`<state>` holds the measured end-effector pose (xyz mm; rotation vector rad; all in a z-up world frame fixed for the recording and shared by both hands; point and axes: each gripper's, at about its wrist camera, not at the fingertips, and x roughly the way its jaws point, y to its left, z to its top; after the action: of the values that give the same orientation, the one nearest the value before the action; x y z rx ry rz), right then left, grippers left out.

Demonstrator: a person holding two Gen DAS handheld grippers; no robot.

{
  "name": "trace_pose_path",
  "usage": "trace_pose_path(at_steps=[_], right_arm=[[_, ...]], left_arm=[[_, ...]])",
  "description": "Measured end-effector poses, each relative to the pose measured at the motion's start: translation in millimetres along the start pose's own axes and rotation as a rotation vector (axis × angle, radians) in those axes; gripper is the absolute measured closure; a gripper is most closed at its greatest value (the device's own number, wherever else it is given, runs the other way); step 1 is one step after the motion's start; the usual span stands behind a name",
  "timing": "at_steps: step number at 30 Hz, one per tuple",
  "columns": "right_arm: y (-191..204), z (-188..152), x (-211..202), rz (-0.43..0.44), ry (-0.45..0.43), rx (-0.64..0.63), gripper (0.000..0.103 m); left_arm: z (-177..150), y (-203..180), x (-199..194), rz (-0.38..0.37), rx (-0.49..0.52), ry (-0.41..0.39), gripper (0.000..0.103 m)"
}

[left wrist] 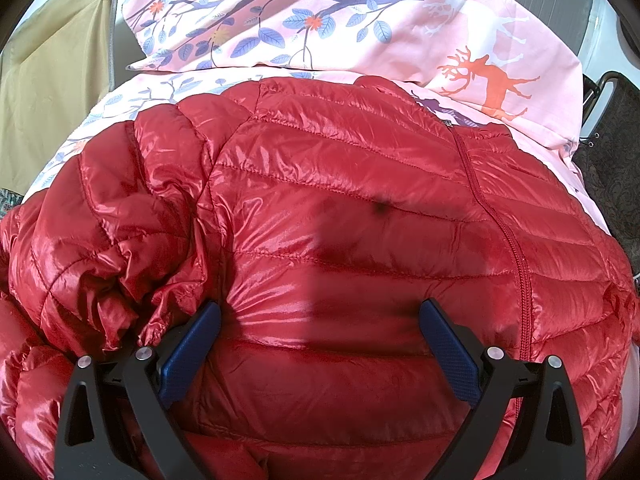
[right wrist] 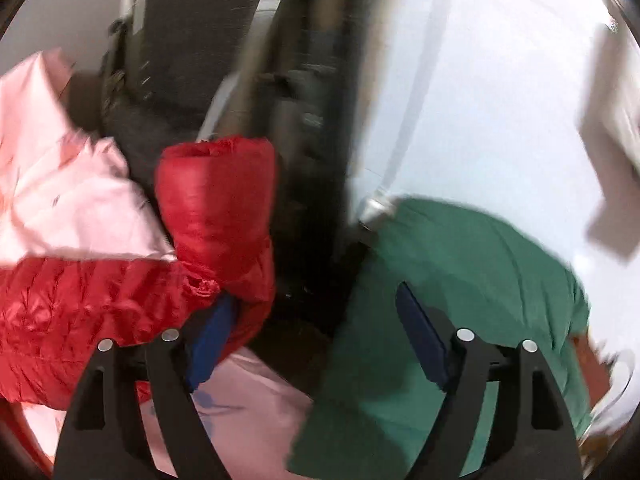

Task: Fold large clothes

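No text, label, brand, number or sign can be read anywhere in either view.

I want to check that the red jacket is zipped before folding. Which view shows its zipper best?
The left wrist view. The jacket lies spread over the pink bedding, and its zipper runs closed down the front in sharp focus. The right wrist view is blurred and shows only a sleeve and a crumpled edge, no zipper.
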<state>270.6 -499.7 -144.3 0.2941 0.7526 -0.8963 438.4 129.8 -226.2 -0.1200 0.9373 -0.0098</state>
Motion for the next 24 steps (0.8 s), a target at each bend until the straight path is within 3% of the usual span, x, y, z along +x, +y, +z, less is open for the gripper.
trace_pose_path(at_steps=[2, 5, 7, 9, 10, 12, 14, 16, 18, 19, 24], right_arm=[[-9, -5, -14, 0.032, -0.054, 0.077, 0.030], [9, -8, -42, 0.069, -0.176, 0.061, 0.036], [16, -11, -56, 0.026, -0.252, 0.069, 0.037], [10, -15, -57, -0.029, -0.265, 0.095, 0.037], [5, -19, -56, -0.011, -0.264, 0.107, 0.036], [14, -24, -46, 0.085, -0.193, 0.014, 0.035], [34, -32, -19, 0.274, -0.044, -0.080, 0.037], [53, -39, 12, 0.300, 0.099, -0.148, 0.032], [56, -49, 36, 0.270, 0.211, -0.125, 0.032], [53, -54, 46, 0.295, 0.260, -0.102, 0.031], [57, -59, 25, 0.261, 0.127, -0.169, 0.030]], left_arm=[[0, 0, 0, 0.000, 0.000, 0.000, 0.003], [0, 0, 0, -0.001, -0.001, -0.001, 0.003], [0, 0, 0, -0.001, -0.001, -0.001, 0.003], [0, 0, 0, 0.000, 0.000, -0.001, 0.003], [0, 0, 0, 0.000, -0.001, -0.001, 0.003], [0, 0, 0, 0.002, 0.001, -0.001, 0.003], [0, 0, 0, 0.000, 0.000, -0.001, 0.003], [0, 1, -1, -0.004, -0.003, -0.002, 0.003], [-1, 5, -7, 0.004, 0.009, 0.008, 0.003], [-1, 9, -14, 0.038, 0.013, 0.005, 0.003], [-4, 50, -75, 0.170, 0.015, -0.109, 0.003]])
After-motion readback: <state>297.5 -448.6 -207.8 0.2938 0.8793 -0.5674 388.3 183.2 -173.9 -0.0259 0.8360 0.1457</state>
